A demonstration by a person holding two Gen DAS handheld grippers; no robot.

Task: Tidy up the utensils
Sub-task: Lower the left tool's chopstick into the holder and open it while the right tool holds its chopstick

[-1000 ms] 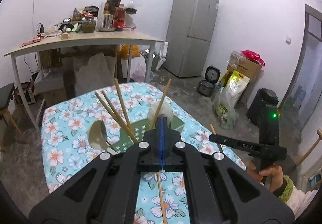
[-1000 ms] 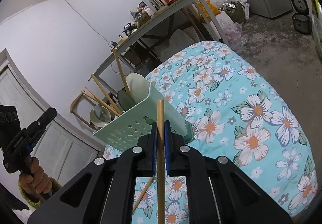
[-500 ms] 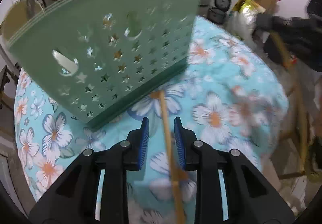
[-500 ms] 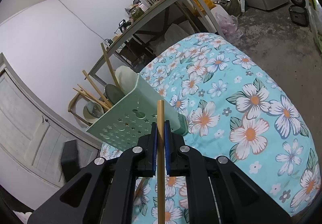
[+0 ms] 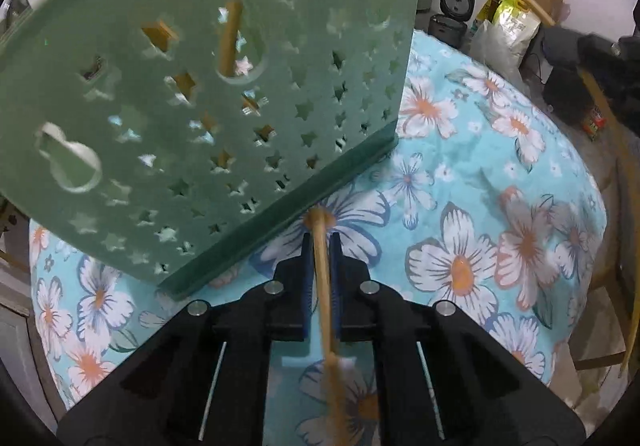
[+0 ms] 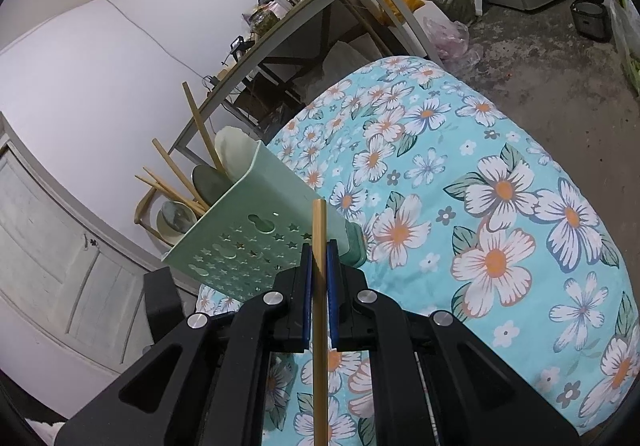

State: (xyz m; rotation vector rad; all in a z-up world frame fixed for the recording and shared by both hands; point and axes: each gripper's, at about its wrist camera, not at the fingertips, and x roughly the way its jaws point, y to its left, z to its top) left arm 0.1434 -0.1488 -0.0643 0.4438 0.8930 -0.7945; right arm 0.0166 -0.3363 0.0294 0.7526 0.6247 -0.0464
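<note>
The right gripper (image 6: 319, 246) clamps an upright chopstick (image 6: 319, 310) before a green utensil holder (image 6: 256, 242) on the flowered bench (image 6: 500, 213)

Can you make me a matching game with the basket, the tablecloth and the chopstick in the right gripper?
Things:
1. basket
2. tablecloth
3. chopstick in the right gripper

Descriptions:
A. blue with flowers
B. pinched between two fingers
C. green with star-shaped holes

Pairs: 1-C, 2-A, 3-B
</note>
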